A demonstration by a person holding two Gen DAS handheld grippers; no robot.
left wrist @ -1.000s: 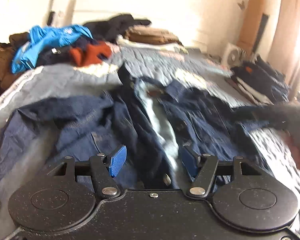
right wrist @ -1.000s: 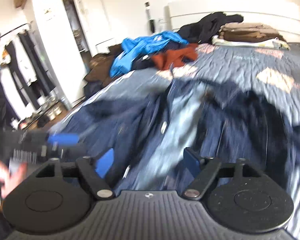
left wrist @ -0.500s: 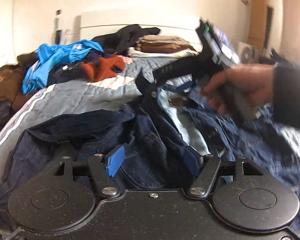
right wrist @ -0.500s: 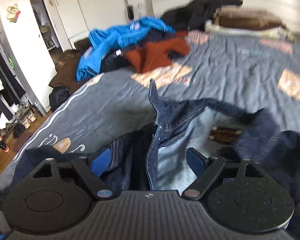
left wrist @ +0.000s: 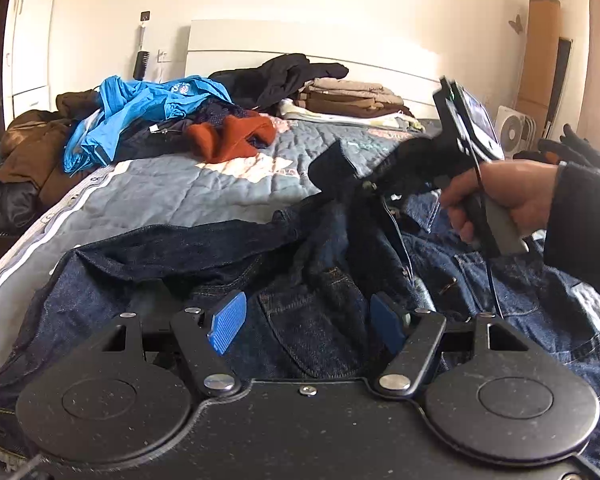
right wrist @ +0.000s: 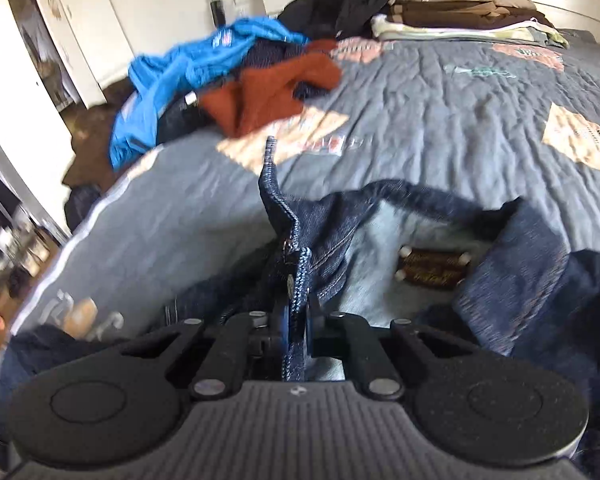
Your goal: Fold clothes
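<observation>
On the bed [right wrist: 440,92], right gripper [right wrist: 296,326] pinches denim jacket [right wrist: 332,220].

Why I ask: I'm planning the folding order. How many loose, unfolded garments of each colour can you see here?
Dark denim jacket: 1
Bright blue garment: 1
Rust-orange garment: 1
Black garment: 1
Brown garment: 1
Total: 5, leaving out a dark piece half hidden under the blue one.
</observation>
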